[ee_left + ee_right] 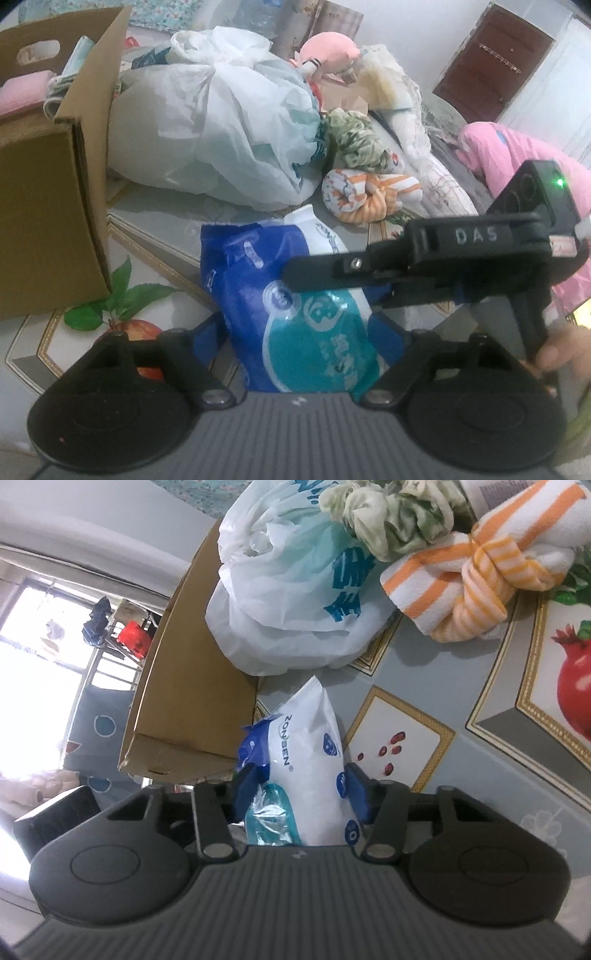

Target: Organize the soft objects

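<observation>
Cluttered surface (424,794): box (48,206) at 9 o'clock holding few items. Both claws, left (306,332) and right (301,790), clamping pack (314,760). Bag (214,125), towel (369,195) at 12 o'clock waiting.

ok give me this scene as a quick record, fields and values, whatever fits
held item: blue and white pack
left tongs: closed on the pack's lower end
right tongs: closed on the pack from the side
box: open cardboard, left of the pack, pink cloth inside
white bag: knotted, behind the pack
striped towel: orange and white, tied, on the table
green cloth: bunched, beside the towel
pink plush: behind the bag
</observation>
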`<state>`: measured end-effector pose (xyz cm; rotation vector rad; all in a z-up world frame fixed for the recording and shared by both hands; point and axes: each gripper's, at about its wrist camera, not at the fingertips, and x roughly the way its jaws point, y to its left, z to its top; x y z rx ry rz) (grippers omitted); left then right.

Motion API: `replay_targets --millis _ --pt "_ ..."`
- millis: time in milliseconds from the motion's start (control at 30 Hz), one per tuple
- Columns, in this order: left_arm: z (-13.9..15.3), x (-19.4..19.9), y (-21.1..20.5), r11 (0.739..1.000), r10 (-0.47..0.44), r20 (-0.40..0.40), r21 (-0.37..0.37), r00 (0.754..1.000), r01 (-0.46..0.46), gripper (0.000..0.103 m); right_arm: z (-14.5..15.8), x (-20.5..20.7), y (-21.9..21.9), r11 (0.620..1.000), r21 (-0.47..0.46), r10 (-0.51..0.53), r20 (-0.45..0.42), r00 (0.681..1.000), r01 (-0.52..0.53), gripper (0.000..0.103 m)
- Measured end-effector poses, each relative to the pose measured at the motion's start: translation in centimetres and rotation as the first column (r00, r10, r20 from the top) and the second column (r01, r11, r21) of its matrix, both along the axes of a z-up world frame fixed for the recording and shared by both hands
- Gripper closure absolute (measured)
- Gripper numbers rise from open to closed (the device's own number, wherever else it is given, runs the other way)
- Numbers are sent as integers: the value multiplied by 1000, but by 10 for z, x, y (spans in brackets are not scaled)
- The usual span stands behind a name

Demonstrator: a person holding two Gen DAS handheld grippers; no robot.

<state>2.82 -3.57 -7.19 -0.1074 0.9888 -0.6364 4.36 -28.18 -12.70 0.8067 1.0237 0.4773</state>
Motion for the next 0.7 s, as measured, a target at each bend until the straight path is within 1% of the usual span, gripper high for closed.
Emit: replay_targets --millis 67,167,300,400,500,567,633,700 --pt "4 0 -5 1000 6 11 12 1000 -6 19 1 -3 2 1000 10 -5 10 1000 4 60" --pt "14 -3 -13 1000 6 47 21 999 -7 20 9 -10 1 1000 3 -14 46 999 14 61" --pt "42 -10 -22 1000 5 147 16 989 -8 20 36 -17 -5 999 -5 -36 118 992 37 62" --pt "70 -8 -22 1000 28 206 -2 978 -28 20 68 -18 -6 999 -24 -39 205 978 45 62" --pt "104 1 -8 996 75 263 -58 962 -61 20 106 -9 2 999 -47 -13 290 957 28 62" --pt "126 10 5 993 110 296 -81 949 -90 20 134 2 12 997 -72 24 351 936 2 62" --pt "144 20 21 988 150 318 -91 936 -127 20 161 20 32 994 -107 75 402 912 -35 62" --pt "160 35 45 980 198 327 -100 924 -175 20 180 43 53 990 -120 122 426 896 -77 62"
